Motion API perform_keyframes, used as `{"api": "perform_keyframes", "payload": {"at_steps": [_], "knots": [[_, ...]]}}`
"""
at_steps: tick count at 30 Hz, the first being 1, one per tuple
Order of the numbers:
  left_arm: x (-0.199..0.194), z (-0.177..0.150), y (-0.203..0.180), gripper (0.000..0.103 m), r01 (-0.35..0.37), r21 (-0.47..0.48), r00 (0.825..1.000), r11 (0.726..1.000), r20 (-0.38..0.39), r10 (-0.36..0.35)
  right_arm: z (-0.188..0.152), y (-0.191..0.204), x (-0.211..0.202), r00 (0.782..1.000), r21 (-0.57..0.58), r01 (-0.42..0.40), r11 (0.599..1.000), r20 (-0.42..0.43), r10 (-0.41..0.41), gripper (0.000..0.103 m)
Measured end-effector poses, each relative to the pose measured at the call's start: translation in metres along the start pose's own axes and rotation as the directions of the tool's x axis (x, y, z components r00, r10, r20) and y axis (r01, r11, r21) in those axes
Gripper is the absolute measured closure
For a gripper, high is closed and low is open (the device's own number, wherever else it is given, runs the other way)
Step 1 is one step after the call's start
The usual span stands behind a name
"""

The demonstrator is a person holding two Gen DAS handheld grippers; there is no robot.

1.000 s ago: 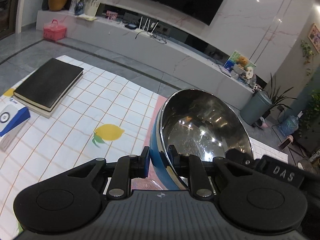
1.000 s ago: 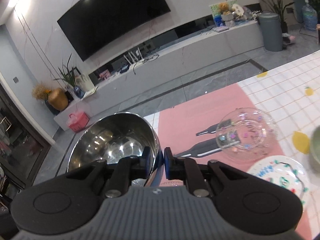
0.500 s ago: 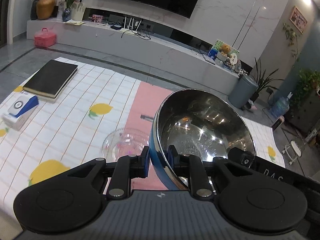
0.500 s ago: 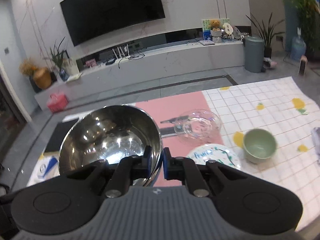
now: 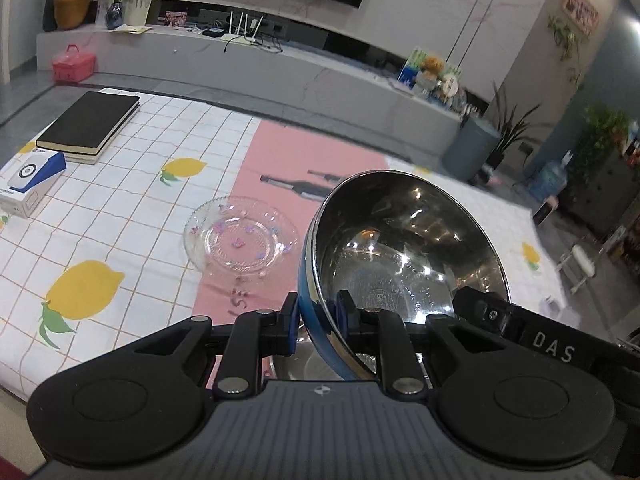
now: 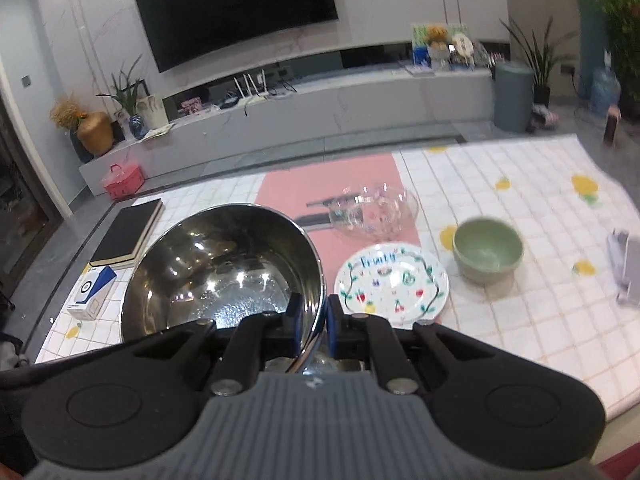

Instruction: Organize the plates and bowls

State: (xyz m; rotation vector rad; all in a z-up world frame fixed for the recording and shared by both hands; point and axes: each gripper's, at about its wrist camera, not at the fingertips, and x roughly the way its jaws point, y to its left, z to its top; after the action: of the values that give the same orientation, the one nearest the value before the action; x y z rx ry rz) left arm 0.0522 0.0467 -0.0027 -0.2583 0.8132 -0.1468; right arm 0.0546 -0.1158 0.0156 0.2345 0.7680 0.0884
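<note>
Both grippers hold one large steel bowl with a blue outside [image 5: 404, 248], also in the right wrist view [image 6: 216, 268], lifted above the table. My left gripper [image 5: 316, 316] is shut on its left rim. My right gripper [image 6: 312, 320] is shut on its right rim. A clear glass plate [image 5: 240, 240] lies on the pink mat; in the right wrist view it [image 6: 376, 210] sits further back. A white fruit-painted plate [image 6: 392, 284] and a green bowl [image 6: 488, 254] lie on the cloth to the right.
A black book [image 5: 90, 122] and a blue-white box [image 5: 30, 182] lie at the table's left. The pink mat [image 5: 288, 168] runs down the middle of the lemon-print cloth [image 5: 88, 240]. A grey object [image 6: 624, 272] lies at the right edge.
Both grippers have risen and pulled back with the steel bowl. More of the table shows, with the glass plate, painted plate and green bowl now in sight.
</note>
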Motion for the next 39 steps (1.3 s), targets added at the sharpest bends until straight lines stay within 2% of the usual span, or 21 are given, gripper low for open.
{"api": "perform_keyframes", "payload": {"at_steps": [4, 9, 16, 21, 27, 31, 33, 36, 38, 39], "knots": [[0.012, -0.008, -0.001, 0.082, -0.029, 0.023, 0.999, 0.999, -0.033, 0.03, -0.009, -0.013, 0.018, 0.998, 0.021, -0.017, 1.0, -0.064, 0.018, 0.093], [0.026, -0.022, -0.011, 0.079, -0.04, 0.097, 0.995, 0.995, -0.093, 0.049, -0.017, -0.021, 0.031, 0.992, 0.011, 0.008, 1.0, -0.126, -0.006, 0.092], [0.039, -0.031, -0.013, 0.078, -0.048, 0.112, 0.986, 0.993, -0.155, 0.065, -0.025, -0.028, 0.047, 0.982, 0.003, 0.019, 1.0, -0.187, -0.018, 0.092], [0.046, -0.033, -0.009, 0.078, -0.058, 0.113, 0.98, 0.992, -0.181, 0.078, -0.032, -0.022, 0.055, 0.979, -0.036, 0.044, 0.998, -0.199, -0.051, 0.09], [0.047, -0.034, -0.014, 0.076, -0.069, 0.143, 0.979, 0.987, -0.183, 0.094, -0.037, -0.012, 0.054, 0.981, -0.07, 0.102, 0.992, -0.159, -0.112, 0.081], [0.046, -0.032, -0.011, 0.073, -0.078, 0.127, 0.978, 0.989, -0.183, 0.1, -0.038, -0.009, 0.054, 0.981, -0.089, 0.108, 0.99, -0.149, -0.12, 0.081], [0.043, -0.031, -0.012, 0.069, -0.087, 0.13, 0.978, 0.988, -0.178, 0.11, -0.037, -0.009, 0.053, 0.983, -0.09, 0.106, 0.99, -0.143, -0.118, 0.081], [0.037, -0.029, -0.016, 0.054, -0.102, 0.157, 0.977, 0.982, -0.17, 0.128, -0.036, -0.008, 0.05, 0.985, -0.092, 0.107, 0.99, -0.125, -0.118, 0.081], [0.033, -0.029, -0.021, 0.042, -0.149, 0.203, 0.974, 0.968, -0.137, 0.179, -0.036, -0.008, 0.05, 0.986, -0.093, 0.108, 0.99, -0.12, -0.119, 0.081], [0.031, -0.028, -0.022, 0.041, -0.165, 0.22, 0.974, 0.961, -0.117, 0.193, -0.036, -0.008, 0.051, 0.986, -0.093, 0.106, 0.99, -0.122, -0.117, 0.08]]}}
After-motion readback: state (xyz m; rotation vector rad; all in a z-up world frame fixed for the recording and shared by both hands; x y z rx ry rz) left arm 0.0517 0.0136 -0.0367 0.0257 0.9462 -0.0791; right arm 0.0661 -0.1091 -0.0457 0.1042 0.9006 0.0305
